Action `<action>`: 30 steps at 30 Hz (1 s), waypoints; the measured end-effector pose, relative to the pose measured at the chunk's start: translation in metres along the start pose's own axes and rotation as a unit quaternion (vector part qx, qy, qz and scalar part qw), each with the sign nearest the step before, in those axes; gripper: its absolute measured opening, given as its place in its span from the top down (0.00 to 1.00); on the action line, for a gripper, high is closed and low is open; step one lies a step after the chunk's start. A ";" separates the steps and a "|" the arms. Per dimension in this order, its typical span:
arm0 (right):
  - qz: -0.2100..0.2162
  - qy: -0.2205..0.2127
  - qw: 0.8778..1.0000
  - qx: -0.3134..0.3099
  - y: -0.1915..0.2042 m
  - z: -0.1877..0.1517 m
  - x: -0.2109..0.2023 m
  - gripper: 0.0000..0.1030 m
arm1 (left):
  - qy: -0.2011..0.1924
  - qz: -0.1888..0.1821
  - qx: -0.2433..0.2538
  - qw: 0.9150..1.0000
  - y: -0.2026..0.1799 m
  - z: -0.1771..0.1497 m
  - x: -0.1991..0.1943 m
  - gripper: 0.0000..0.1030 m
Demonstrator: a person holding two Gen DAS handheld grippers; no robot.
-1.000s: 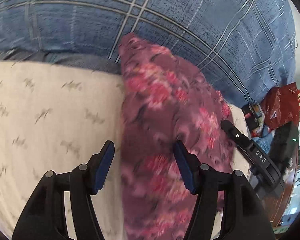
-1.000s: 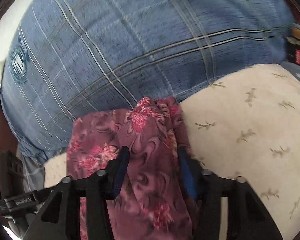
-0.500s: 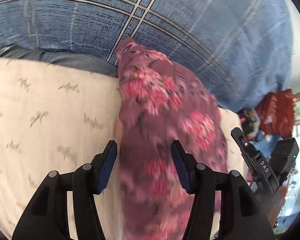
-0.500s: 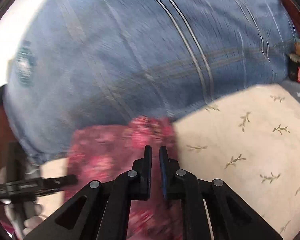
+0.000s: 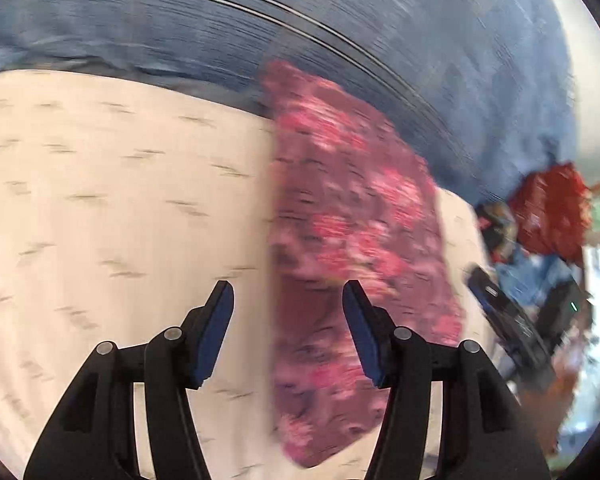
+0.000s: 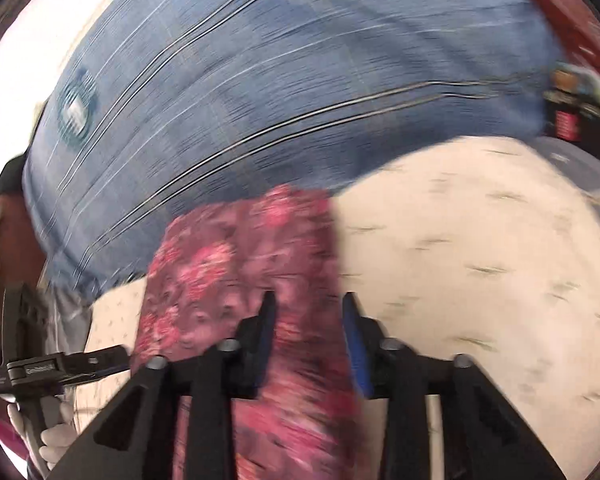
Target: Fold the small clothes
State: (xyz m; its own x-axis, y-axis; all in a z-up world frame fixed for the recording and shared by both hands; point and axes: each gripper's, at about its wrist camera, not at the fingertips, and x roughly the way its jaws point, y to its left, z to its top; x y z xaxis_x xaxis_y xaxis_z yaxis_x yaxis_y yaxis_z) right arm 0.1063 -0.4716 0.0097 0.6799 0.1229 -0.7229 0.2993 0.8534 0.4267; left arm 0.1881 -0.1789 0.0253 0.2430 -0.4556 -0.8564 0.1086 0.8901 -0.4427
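Note:
A maroon garment with pink flowers [image 5: 352, 240] lies as a long folded strip on the cream sheet [image 5: 100, 208]; it also shows in the right wrist view [image 6: 252, 264]. My left gripper [image 5: 288, 328] is open and empty, its jaws straddling the strip's left edge near one end. My right gripper [image 6: 308, 336] is open and empty over the strip's other end, with cloth between and below its jaws. The right gripper also shows in the left wrist view [image 5: 516, 324], and the left one in the right wrist view [image 6: 64, 368]. Both views are motion-blurred.
A blue plaid quilt [image 5: 340, 40] is bunched along the far side of the sheet; it also fills the right wrist view's upper half [image 6: 284, 92]. A red bag [image 5: 552, 212] and small clutter sit off the bed's right side.
The right gripper shut half a second ago and has now opened again over the garment. The left gripper stayed open and pulled back, so more of the strip shows. Both are moving.

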 end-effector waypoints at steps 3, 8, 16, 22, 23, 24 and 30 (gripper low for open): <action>0.017 0.002 0.999 0.035 -0.023 0.001 -0.003 0.59 | -0.019 0.055 -0.010 0.998 0.007 -0.003 -0.012 0.46; 0.082 0.011 0.995 0.055 -0.026 -0.010 -0.003 0.54 | 0.013 0.016 -0.002 1.000 0.003 -0.007 -0.007 0.46; 0.081 0.037 0.995 0.049 -0.029 0.004 0.023 0.43 | 0.061 -0.038 -0.038 0.997 0.003 0.005 0.034 0.35; 0.165 0.066 0.983 0.038 -0.018 0.005 0.051 0.39 | 0.059 -0.070 -0.032 0.995 -0.011 0.015 0.048 0.27; 0.168 0.065 0.983 0.033 -0.015 0.006 0.053 0.39 | 0.058 -0.070 -0.034 0.995 -0.013 0.016 0.048 0.27; 0.166 0.067 0.984 0.024 -0.013 0.006 0.055 0.39 | 0.056 -0.068 -0.033 0.996 -0.016 0.016 0.052 0.27; 0.106 0.048 0.992 -0.058 0.014 0.001 0.046 0.65 | 0.011 -0.011 0.013 1.000 -0.039 0.014 0.047 0.72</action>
State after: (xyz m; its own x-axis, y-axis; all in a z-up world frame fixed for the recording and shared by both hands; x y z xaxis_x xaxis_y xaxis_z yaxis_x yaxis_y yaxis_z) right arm 0.1428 -0.4549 -0.0171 0.6510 0.3480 -0.6746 0.0736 0.8556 0.5124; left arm 0.2089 -0.2350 0.0061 0.2191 -0.4748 -0.8524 0.1387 0.8799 -0.4545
